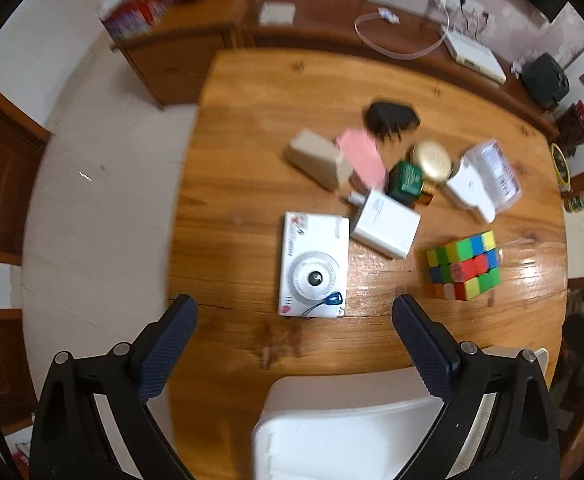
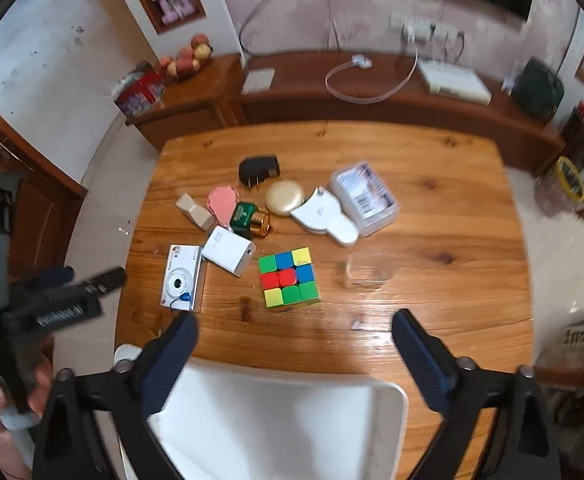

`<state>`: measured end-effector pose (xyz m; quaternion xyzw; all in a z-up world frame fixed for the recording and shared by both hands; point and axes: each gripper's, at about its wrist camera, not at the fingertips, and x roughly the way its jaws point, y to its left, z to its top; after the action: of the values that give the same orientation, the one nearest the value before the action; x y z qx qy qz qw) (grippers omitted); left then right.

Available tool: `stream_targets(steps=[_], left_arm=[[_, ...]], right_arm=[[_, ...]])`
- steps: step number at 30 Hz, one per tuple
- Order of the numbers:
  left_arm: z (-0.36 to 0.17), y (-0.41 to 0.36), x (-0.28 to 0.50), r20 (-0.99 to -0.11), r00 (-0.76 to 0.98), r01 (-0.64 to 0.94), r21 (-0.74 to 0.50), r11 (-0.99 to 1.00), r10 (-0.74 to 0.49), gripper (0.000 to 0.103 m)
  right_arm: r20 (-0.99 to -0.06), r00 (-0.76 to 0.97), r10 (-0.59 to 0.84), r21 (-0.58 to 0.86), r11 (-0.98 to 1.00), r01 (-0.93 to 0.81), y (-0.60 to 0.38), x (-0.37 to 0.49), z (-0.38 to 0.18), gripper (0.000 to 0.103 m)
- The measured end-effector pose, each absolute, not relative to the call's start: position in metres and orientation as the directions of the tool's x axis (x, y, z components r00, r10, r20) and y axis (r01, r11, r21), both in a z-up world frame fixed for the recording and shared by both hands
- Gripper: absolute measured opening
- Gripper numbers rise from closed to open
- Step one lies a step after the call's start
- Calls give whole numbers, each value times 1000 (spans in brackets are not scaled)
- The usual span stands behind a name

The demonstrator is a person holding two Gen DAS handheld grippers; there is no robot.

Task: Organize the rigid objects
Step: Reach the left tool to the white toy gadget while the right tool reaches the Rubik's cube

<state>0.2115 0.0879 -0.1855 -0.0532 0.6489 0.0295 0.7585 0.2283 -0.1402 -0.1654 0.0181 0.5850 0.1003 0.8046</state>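
Several rigid objects lie on a wooden table (image 1: 252, 128). A white camera (image 1: 313, 266) (image 2: 182, 278) lies nearest my left gripper (image 1: 293, 322), which is open and empty above the table's near edge. A white power bank (image 1: 385, 224) (image 2: 230, 250), a colour cube (image 1: 465, 266) (image 2: 290, 278), a beige block (image 1: 319, 158), a pink piece (image 1: 361, 156), a green and gold bottle (image 1: 407, 180), a gold round compact (image 1: 431, 160), a black plug (image 1: 389, 116) and a clear card box (image 1: 491, 172) lie beyond. My right gripper (image 2: 293, 326) is open and empty, short of the cube.
A white chair back (image 2: 276, 420) (image 1: 347, 428) stands under both grippers at the table's near edge. A clear glass (image 2: 365, 272) stands right of the cube. A white handheld device (image 2: 325, 216) lies by the card box. A wooden sideboard (image 2: 371, 104) runs behind the table.
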Motion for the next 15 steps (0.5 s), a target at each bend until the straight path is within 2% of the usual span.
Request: stream_targets(steps=[6,15], left_arm=[[-230,87,223,-992,68,-133,-117,984,-108,98],[-257,85,221,-997,22,-128,-78,989,-76,96]], right_arm=[[-958,235,167,126,975,-182,-125,246,-211,91],[-971,191,144,96,966,-241,-113,256,-249,91]])
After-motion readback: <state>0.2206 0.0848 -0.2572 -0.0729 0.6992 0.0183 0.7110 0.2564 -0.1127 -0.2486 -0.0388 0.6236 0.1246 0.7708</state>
